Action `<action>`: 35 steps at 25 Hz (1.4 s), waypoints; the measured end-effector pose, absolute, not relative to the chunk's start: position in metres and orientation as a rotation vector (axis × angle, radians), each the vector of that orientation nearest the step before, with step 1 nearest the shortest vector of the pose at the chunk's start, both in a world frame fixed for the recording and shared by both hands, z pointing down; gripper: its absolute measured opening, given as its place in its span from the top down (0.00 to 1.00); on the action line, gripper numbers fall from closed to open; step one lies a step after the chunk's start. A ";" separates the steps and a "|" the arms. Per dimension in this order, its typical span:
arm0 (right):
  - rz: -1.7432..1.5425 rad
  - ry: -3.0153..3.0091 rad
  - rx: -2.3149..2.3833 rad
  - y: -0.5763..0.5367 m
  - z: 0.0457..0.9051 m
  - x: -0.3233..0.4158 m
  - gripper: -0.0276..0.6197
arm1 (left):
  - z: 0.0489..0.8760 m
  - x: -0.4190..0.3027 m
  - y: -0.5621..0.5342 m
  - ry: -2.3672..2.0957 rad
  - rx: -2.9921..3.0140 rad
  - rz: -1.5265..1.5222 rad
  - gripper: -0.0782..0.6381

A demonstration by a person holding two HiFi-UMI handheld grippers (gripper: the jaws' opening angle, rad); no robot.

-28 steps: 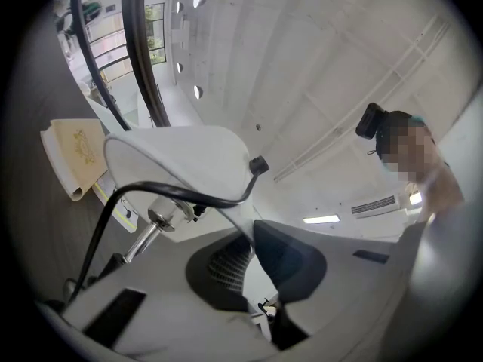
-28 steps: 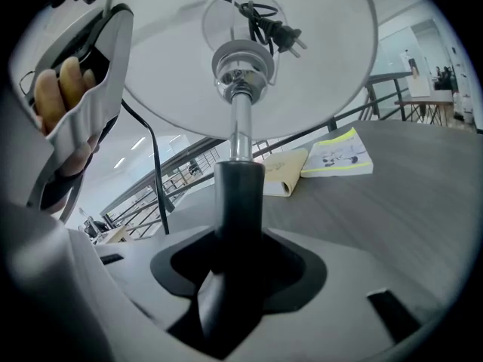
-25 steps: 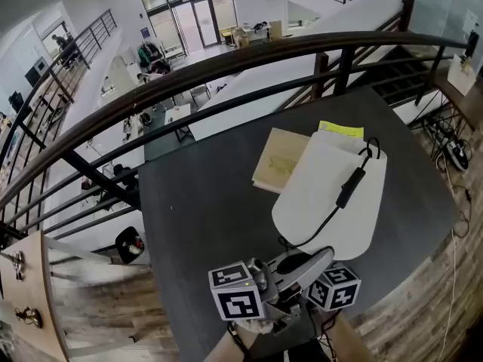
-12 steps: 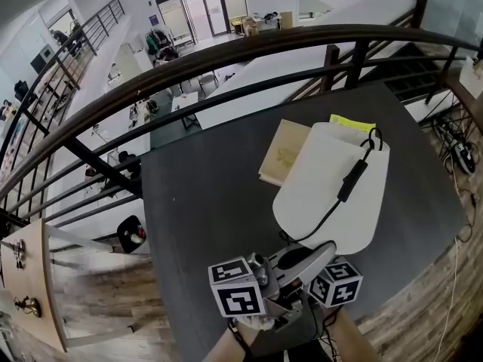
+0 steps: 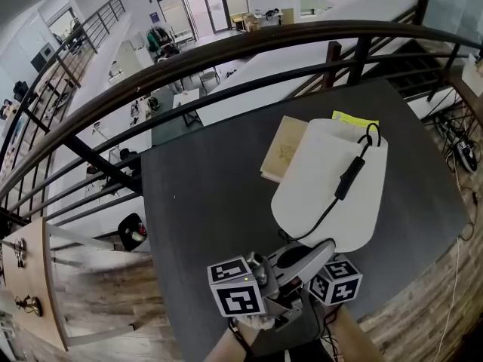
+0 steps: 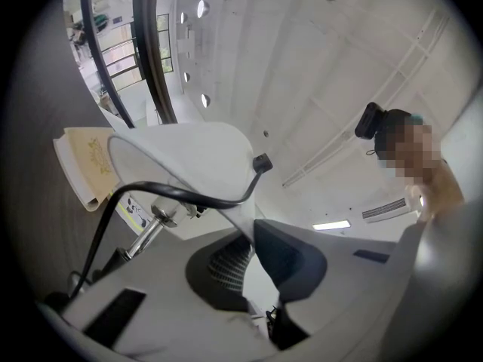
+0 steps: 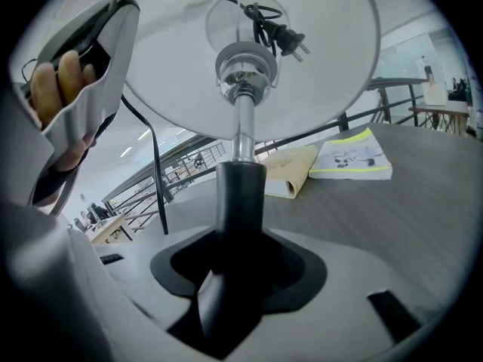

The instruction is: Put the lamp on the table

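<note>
The lamp has a white shade (image 5: 328, 187), a chrome stem (image 7: 243, 127) and a black lower stem (image 7: 240, 202). It hangs tilted over the dark table (image 5: 204, 202), its black cord (image 5: 343, 181) draped across the shade. My right gripper (image 7: 234, 277) is shut on the black stem. My left gripper (image 6: 253, 266) pinches the shade's rim (image 6: 243, 228), and its jaws are opening with the rim still between the pads. Both grippers show at the table's near edge, the left one (image 5: 256, 281) beside the right one (image 5: 324, 277). The cord's plug (image 7: 283, 32) lies inside the shade.
A tan book (image 5: 284, 151) and a yellow-edged booklet (image 5: 355, 118) lie on the table under the shade's far side. A dark curved railing (image 5: 226, 59) runs behind the table, with a drop to a lower floor beyond it. Wooden floor (image 5: 423, 308) borders the table's near side.
The view has shifted slightly. The lamp and both grippers stay in nearly the same place, both still holding the lamp.
</note>
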State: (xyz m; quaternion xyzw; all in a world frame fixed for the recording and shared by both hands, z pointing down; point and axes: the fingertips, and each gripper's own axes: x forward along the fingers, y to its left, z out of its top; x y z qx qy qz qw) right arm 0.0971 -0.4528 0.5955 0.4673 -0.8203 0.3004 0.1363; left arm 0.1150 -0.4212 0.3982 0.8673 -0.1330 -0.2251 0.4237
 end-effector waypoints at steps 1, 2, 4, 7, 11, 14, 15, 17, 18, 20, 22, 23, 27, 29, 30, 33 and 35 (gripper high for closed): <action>0.869 -2.376 1.354 -0.452 0.595 0.097 0.66 | 0.398 0.115 -0.421 -0.333 2.169 -0.567 0.83; 0.872 -2.376 1.353 -0.452 0.595 0.097 0.66 | 0.397 0.114 -0.420 -0.334 2.166 -0.571 0.83; 0.878 -2.379 1.349 -0.450 0.596 0.095 0.66 | 0.398 0.114 -0.420 -0.339 2.162 -0.579 0.83; 0.850 -2.395 1.357 -0.450 0.595 0.096 0.65 | 0.399 0.113 -0.418 -0.348 2.156 -0.589 0.83; 0.831 -2.415 1.381 -0.450 0.595 0.097 0.65 | 0.400 0.112 -0.416 -0.349 2.140 -0.604 0.83; 0.829 -2.417 1.368 -0.449 0.596 0.097 0.65 | 0.401 0.113 -0.413 -0.342 2.128 -0.611 0.83; 0.832 -2.416 1.363 -0.448 0.596 0.096 0.65 | 0.401 0.113 -0.412 -0.340 2.125 -0.614 0.84; 0.843 -2.418 1.357 -0.447 0.597 0.095 0.65 | 0.402 0.113 -0.411 -0.338 2.123 -0.614 0.84; 0.847 -2.421 1.358 -0.447 0.597 0.094 0.65 | 0.402 0.113 -0.411 -0.338 2.125 -0.611 0.84; 0.855 -2.431 1.364 -0.448 0.597 0.095 0.64 | 0.403 0.114 -0.410 -0.342 2.132 -0.602 0.83; 0.852 -2.437 1.382 -0.447 0.596 0.097 0.64 | 0.404 0.115 -0.409 -0.346 2.139 -0.596 0.83; 0.847 -2.442 1.396 -0.446 0.594 0.100 0.64 | 0.404 0.116 -0.408 -0.347 2.140 -0.596 0.83; 0.870 -2.468 1.427 -0.442 0.592 0.111 0.61 | 0.405 0.117 -0.404 -0.343 2.134 -0.604 0.83; 0.878 -2.467 1.426 -0.439 0.593 0.113 0.58 | 0.406 0.117 -0.402 -0.342 2.133 -0.605 0.83; 0.877 -2.465 1.427 -0.438 0.592 0.114 0.57 | 0.406 0.117 -0.401 -0.342 2.133 -0.605 0.83; 0.873 -2.462 1.442 -0.430 0.587 0.119 0.57 | 0.405 0.117 -0.398 -0.343 2.129 -0.607 0.83; 0.875 -2.462 1.450 -0.423 0.584 0.121 0.57 | 0.405 0.117 -0.395 -0.346 2.132 -0.602 0.83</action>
